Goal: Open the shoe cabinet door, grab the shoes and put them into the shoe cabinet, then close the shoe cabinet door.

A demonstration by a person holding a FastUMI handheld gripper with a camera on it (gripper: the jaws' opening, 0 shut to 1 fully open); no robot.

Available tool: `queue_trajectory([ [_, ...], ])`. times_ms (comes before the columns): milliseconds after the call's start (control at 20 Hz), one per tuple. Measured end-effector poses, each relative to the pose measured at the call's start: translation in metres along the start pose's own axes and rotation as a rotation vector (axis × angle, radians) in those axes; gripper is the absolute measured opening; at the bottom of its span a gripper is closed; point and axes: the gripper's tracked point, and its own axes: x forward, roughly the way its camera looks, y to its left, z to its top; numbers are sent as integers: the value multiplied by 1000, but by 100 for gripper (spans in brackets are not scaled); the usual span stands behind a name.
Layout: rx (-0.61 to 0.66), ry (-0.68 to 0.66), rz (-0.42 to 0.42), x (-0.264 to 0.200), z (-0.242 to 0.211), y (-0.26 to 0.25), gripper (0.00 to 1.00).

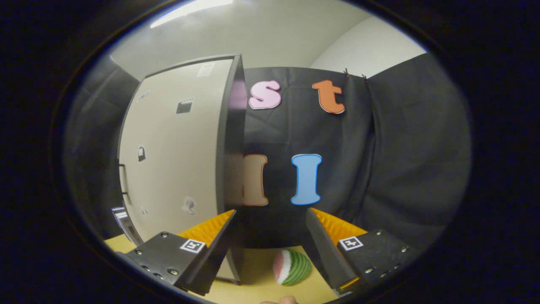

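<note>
The shoe cabinet door (177, 156) is a tall cream panel with small stickers and a dark edge (231, 160). It stands ahead of my left finger (211, 249), seen almost edge-on, and its edge runs down just inside that finger's tip. A thin dark handle (122, 179) sits on the panel's far left side. My gripper (271, 212) is open, with nothing pressed between the fingers. The right finger (325, 249) stands apart from the door.
A toy watermelon slice (292, 267) lies on the yellow surface (253, 270) between and below my fingers. Black cloth (379, 169) hangs close behind and to the right. A striped object (123, 221) that I cannot identify sits low beside the door's left side.
</note>
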Motion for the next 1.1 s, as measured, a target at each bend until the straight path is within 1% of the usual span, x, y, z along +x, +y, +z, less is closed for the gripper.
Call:
queue_trajectory([
  [150,-38,3,-4,9,-37,-54,99],
  [250,-41,8,6,13,-63,-80,99],
  [350,-23,-9,27,18,-88,-103,99],
  [450,15,-22,31,25,-121,-128,99],
  [650,55,-30,-2,36,-196,-175,99],
  [750,52,-42,-25,37,-223,-193,99],
  [850,23,-30,-40,39,-248,-205,99],
  [1100,-7,12,-28,43,-295,-213,99],
])
